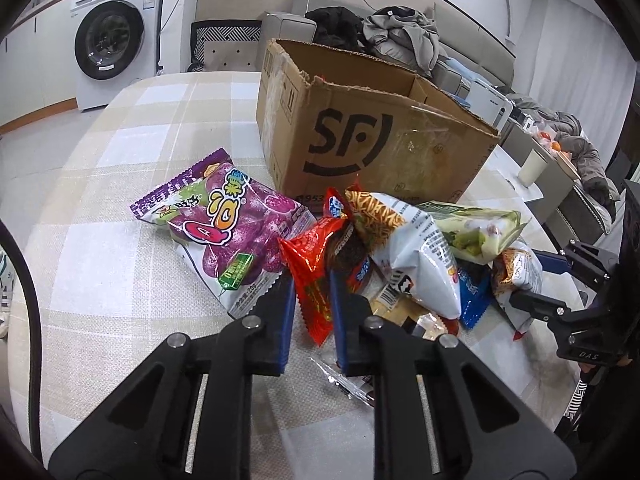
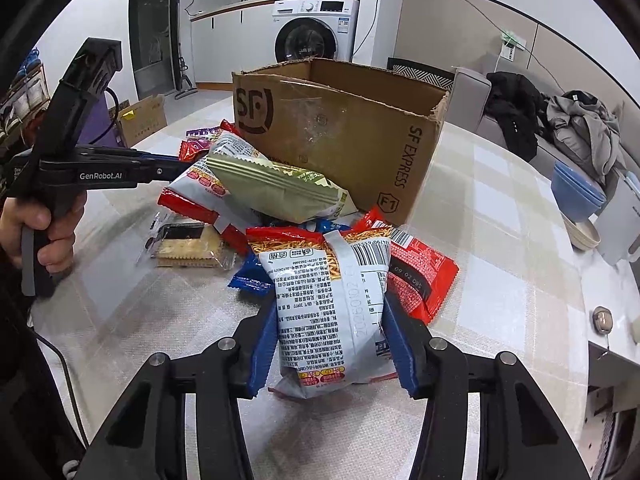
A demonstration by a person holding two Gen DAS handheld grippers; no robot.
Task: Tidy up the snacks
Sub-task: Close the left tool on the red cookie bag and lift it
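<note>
My left gripper [image 1: 312, 286] is shut on a crinkled red snack packet [image 1: 308, 268] at the near edge of a snack pile. A purple candy bag [image 1: 232, 232] lies to its left. My right gripper [image 2: 332, 344] is shut on a white noodle-snack bag [image 2: 328, 292], its blue pads pressing both sides. In the left wrist view, that right gripper [image 1: 534, 278] is at the pile's right side. An open cardboard box [image 1: 360, 140] [image 2: 340, 128] stands just behind the pile. A green bag [image 2: 276, 192] lies on top of the pile. The left gripper's fingers [image 2: 160, 159] run in behind a white bag.
A cracker pack [image 2: 188, 248], a blue packet [image 2: 250, 276] and a red packet [image 2: 420, 272] lie on the checked tablecloth [image 1: 120, 200]. Blue bowls [image 2: 576, 196] sit at the table's right edge. A white cup [image 1: 532, 166], a sofa with clothes and a washing machine [image 1: 108, 36] stand beyond.
</note>
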